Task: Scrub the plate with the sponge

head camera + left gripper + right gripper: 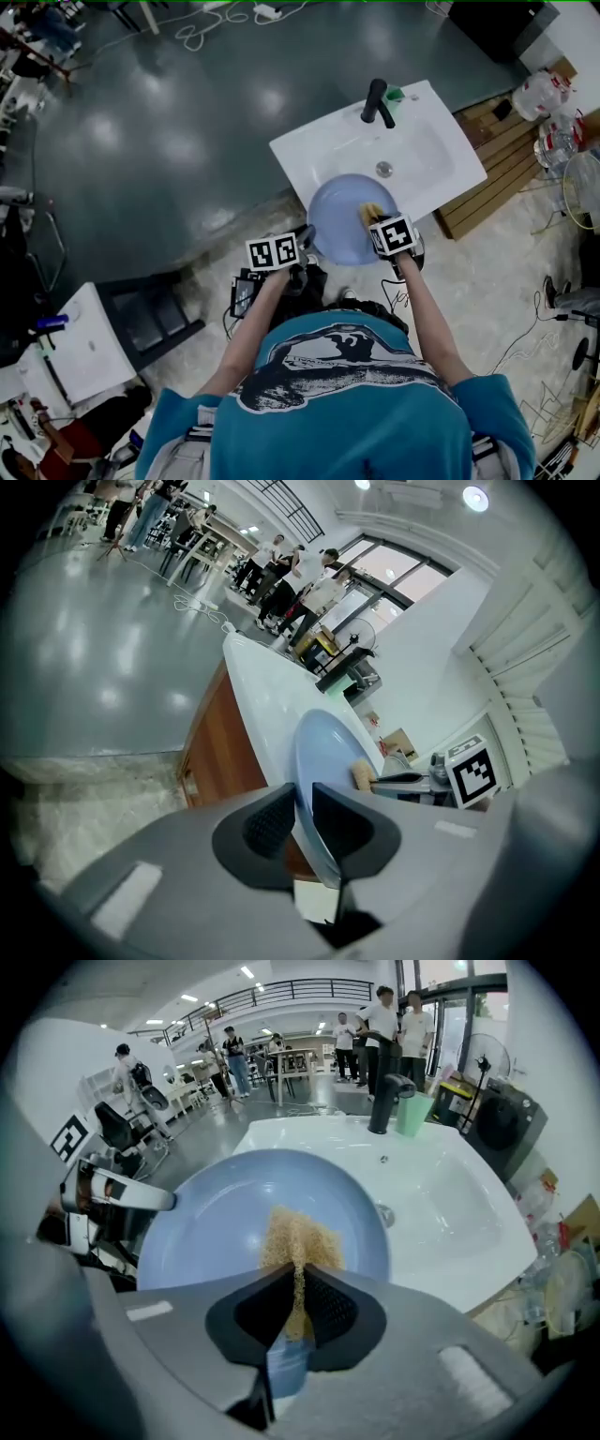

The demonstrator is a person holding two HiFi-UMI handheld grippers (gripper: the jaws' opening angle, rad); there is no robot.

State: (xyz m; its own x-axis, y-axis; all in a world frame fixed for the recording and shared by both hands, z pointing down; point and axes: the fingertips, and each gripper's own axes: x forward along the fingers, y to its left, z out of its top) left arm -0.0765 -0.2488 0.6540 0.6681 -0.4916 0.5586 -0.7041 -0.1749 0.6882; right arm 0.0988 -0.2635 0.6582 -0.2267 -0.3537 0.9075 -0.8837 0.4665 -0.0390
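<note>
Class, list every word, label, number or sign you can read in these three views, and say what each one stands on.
No text can be read in any view.
Cubes: black-and-white square codes, not letters.
Shirt print: a picture, no words visible.
Jug label: red, too small to read.

round pale-blue plate [339, 225]: one
tan fibrous sponge [369, 213]: one
white rectangular ceramic sink [314, 155]: one
black tap [376, 99]: one
green plastic cup [395, 94]: one
grey two-jaw tools: two, left gripper [300, 819] and right gripper [298, 1299]
</note>
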